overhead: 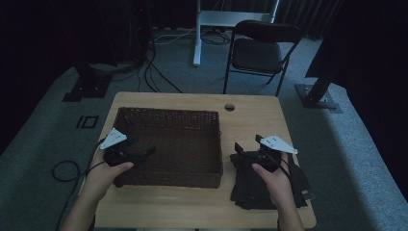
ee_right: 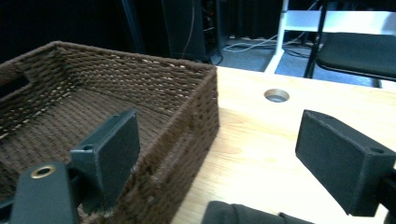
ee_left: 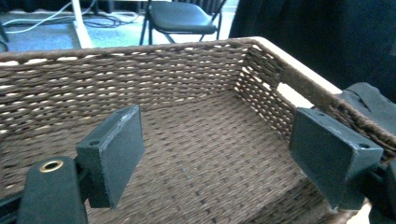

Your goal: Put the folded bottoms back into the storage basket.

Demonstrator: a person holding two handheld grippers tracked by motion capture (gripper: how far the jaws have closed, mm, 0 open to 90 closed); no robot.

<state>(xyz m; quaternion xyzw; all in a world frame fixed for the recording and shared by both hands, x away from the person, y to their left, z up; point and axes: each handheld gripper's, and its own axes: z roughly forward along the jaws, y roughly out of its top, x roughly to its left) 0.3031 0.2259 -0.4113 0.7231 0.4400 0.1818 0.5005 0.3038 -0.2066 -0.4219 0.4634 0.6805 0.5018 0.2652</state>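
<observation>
Brown woven basket [overhead: 169, 144]: rectangular, open-topped, nothing visible inside it; stands on the left half of the light wooden table [overhead: 250, 120], its near right corner close to the dark pile.

Black fabric pile [overhead: 267, 185]: folded dark cloth pieces lying flat on the table just right of the basket, near the front edge. Exact count and kind cannot be told in the dim light. In the right gripper view a dark edge of it [ee_right: 243, 214] sits below the jaws.

Left gripper [overhead: 144, 153]: held over the basket's left part, jaws apart with nothing between them; the left gripper view looks past both pads [ee_left: 119, 149] at the bare basket floor [ee_left: 210, 158].

Right gripper [overhead: 240, 153]: held above the rear of the fabric pile, jaws apart and holding nothing; its view faces the basket's right wall [ee_right: 187, 135] and bare tabletop.

Step in hand, as judged: picking a cloth piece off the pile for transfer into the basket. Handling notes: bring the right gripper down onto the top layer alone, pinch at a folded edge rather than the flat middle, lift clear of the basket rim before crossing, and keep the left gripper clear of the landing area or ready to steady the basket.
</observation>
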